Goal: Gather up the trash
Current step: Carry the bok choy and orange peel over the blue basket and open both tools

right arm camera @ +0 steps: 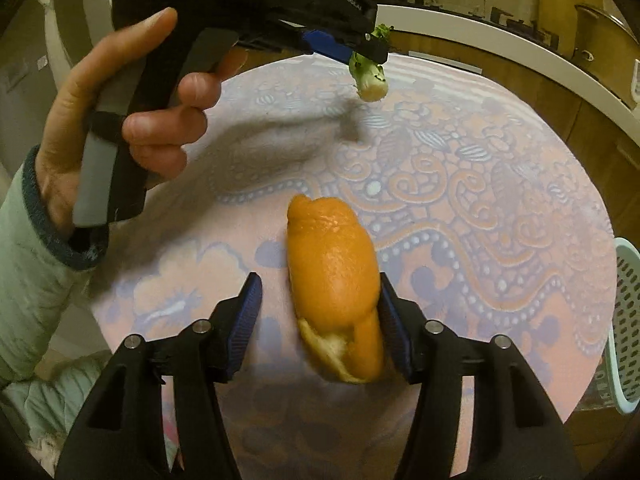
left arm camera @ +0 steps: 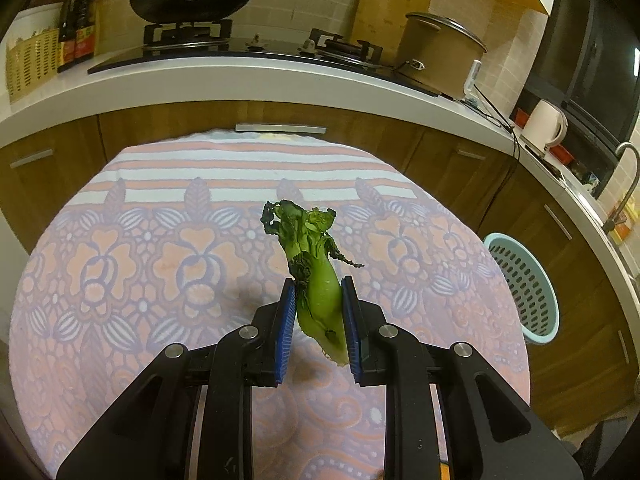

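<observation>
Left gripper (left arm camera: 319, 294), seen from its own wrist camera: the two blue pads (left arm camera: 286, 332) are closed to a narrow gap on a wilted green vegetable stalk (left arm camera: 316, 276), which is held clear of the patterned tablecloth (left arm camera: 160, 248). The stalk's long axis runs roughly along the fingers, slightly tilted; its frilled dark leaves point away from the camera toward the counter (left arm camera: 248, 80), and its pale cut base points back toward the gripper body. Right gripper (right arm camera: 320, 300), from its wrist camera: the jaws stand partly open around a piece of orange peel (right arm camera: 334, 276) lying on the cloth. The right pad (right arm camera: 394, 328) is against the peel's side, while the left pad (right arm camera: 244, 320) stands apart from it with cloth visible between, so no two-sided grip is shown. The peel's long axis runs along the fingers, its rounded end pointing away and its torn, pith-lined end toward the camera. A hand (right arm camera: 120, 120) in a pale sleeve (right arm camera: 36, 280) grips the left tool's handle. A perforated pale-blue basket (left arm camera: 524, 288) stands beside the table's right edge.
</observation>
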`<control>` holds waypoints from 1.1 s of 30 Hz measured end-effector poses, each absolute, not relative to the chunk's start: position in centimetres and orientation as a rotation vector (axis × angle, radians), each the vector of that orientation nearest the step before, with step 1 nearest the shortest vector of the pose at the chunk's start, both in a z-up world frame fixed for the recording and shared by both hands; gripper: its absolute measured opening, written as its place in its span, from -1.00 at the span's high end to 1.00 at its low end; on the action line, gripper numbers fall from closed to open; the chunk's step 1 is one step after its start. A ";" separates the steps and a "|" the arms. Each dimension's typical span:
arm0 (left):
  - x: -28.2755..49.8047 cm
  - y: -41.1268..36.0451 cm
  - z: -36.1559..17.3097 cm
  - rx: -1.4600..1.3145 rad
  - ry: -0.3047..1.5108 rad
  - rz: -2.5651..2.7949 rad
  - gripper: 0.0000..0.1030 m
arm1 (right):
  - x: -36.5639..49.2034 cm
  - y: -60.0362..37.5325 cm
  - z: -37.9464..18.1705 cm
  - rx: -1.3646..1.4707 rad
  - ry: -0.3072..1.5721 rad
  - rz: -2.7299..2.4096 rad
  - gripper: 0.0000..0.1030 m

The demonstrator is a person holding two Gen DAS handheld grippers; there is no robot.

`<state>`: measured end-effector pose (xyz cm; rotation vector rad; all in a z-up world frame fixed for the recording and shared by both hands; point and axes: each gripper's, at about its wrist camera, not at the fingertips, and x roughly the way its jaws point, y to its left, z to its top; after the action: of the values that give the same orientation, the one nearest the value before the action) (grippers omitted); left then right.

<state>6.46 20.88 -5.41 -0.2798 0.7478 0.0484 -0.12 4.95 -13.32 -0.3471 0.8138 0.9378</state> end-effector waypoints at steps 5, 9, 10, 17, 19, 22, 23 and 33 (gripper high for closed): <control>6.5 20.2 -4.7 -0.268 0.736 0.034 0.59 | 0.7 4.4 -12.3 -0.310 0.790 0.894 0.57; 7.1 19.3 -3.8 -0.254 0.721 0.009 0.59 | 2.2 2.7 -10.4 -0.257 0.753 0.824 0.57; 7.3 18.9 -3.4 -0.250 0.716 -0.001 0.59 | 2.5 2.2 -9.9 -0.247 0.743 0.804 0.57; 9.6 15.0 -1.6 -0.208 0.694 -0.086 0.59 | 6.6 -3.4 -6.4 -0.159 0.687 0.626 0.57; 10.5 13.4 -1.2 -0.190 0.693 -0.114 0.59 | 7.7 -5.5 -5.3 -0.130 0.673 0.569 0.57; 11.9 11.3 -0.8 -0.184 0.696 -0.162 0.59 | 8.9 -8.2 -4.4 -0.093 0.664 0.507 0.57; 12.3 10.6 -0.7 -0.181 0.697 -0.175 0.59 | 9.5 -9.2 -4.1 -0.076 0.663 0.482 0.57; 16.2 2.2 -0.5 -0.102 0.708 -0.314 0.59 | 14.7 -16.9 -4.7 0.047 0.706 0.325 0.57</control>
<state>16.17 2.21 -0.48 -0.1019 0.7083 -0.3138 14.71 -16.88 -4.67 0.0466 0.7061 0.3249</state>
